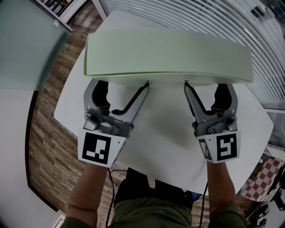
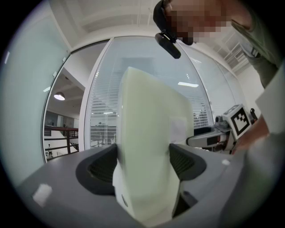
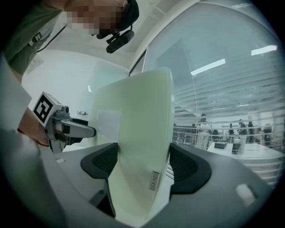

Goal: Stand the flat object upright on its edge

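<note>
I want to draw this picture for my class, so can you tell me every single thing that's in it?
foam slab: one, pale green, over the far part of the table, held at its near edge
table: one, white, under the grippers
floor: one, brown wood planks, left of the table
blinds: one set, white, beyond the table
checkered patch: one, red and white, lower right corner
left gripper: one, grey with a black-and-white marker cube, shut on the slab's left part
right gripper: one, grey with a marker cube, shut on the slab's right part
forearms: two, bare, behind the grippers
</note>
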Demonstrator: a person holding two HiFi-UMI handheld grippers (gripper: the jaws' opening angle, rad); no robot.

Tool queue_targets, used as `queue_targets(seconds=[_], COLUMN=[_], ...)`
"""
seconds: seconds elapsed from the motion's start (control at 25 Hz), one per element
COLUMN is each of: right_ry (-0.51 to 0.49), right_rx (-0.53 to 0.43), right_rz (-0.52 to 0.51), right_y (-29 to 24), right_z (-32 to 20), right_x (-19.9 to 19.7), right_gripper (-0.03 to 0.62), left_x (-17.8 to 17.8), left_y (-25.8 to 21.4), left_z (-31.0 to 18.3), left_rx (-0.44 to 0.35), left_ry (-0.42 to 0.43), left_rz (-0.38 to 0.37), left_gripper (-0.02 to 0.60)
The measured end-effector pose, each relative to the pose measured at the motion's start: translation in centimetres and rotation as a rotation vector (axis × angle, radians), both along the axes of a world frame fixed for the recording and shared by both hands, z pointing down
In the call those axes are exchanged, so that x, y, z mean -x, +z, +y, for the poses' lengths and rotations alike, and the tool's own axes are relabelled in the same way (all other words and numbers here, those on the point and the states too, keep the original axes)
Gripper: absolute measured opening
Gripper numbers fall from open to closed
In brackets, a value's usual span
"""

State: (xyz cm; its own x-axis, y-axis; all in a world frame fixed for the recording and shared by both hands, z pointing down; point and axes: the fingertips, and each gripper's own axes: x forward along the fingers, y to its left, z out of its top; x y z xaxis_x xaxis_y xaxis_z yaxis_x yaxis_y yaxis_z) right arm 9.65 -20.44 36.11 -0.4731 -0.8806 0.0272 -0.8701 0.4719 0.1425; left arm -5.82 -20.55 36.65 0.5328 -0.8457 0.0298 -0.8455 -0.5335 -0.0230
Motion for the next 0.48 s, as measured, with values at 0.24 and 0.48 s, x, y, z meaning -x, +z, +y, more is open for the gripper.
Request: queue_targets(seconds=[0.24,0.48], right_ry=[0.0,0.001], right_rx=[0.003,0.011], right_rz=[0.006,0.01], right_y=[-0.02,0.0], right_z=[0.11,0.31], right_x=[0.09,0.01], right_gripper=[0.348,0.35], left_x=[0.08,0.08], left_y=[-0.12,-0.1], left_z=[0.1,0.36], left_rx=[-0.001,0.004], left_ry=[0.0,0.002], left_rz=[-0.004,-0.007], left_gripper=[0.353,0.354])
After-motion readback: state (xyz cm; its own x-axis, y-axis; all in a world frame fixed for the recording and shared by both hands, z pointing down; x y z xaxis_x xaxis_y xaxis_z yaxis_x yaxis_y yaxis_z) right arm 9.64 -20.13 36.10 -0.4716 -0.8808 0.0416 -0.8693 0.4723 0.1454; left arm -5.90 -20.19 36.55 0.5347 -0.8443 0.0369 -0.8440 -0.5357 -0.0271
